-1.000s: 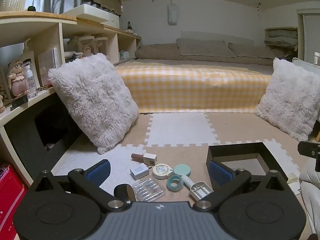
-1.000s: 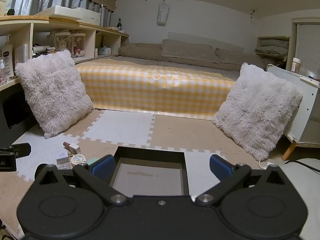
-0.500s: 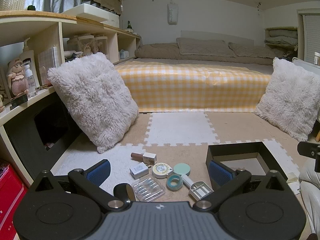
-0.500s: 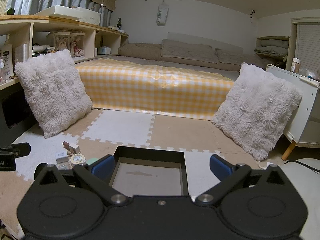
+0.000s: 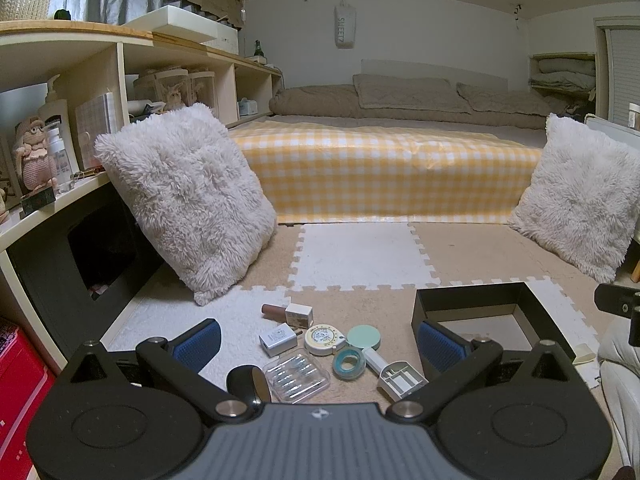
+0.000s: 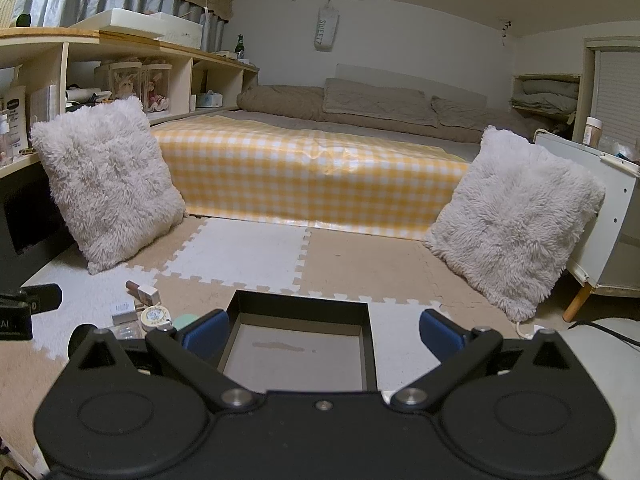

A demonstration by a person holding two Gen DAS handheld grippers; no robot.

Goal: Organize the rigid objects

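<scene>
Several small items lie on the foam floor mat in the left wrist view: a nail polish bottle (image 5: 287, 313), a white charger (image 5: 278, 339), a round tape measure (image 5: 323, 339), a mint hand fan (image 5: 372, 347), a teal tape roll (image 5: 348, 363), a clear plastic case (image 5: 296, 375) and a black round compact (image 5: 246, 383). My left gripper (image 5: 318, 340) is open and empty above them. An empty black box (image 6: 298, 346) sits to their right, also in the left wrist view (image 5: 478, 312). My right gripper (image 6: 322, 332) is open and empty over the box.
A fluffy white pillow (image 5: 188, 200) leans on the shelf unit at the left, and another (image 6: 516, 216) leans at the right. A bed with a yellow checked cover (image 5: 384, 176) runs across the back. A white cabinet (image 6: 608, 216) stands at the far right.
</scene>
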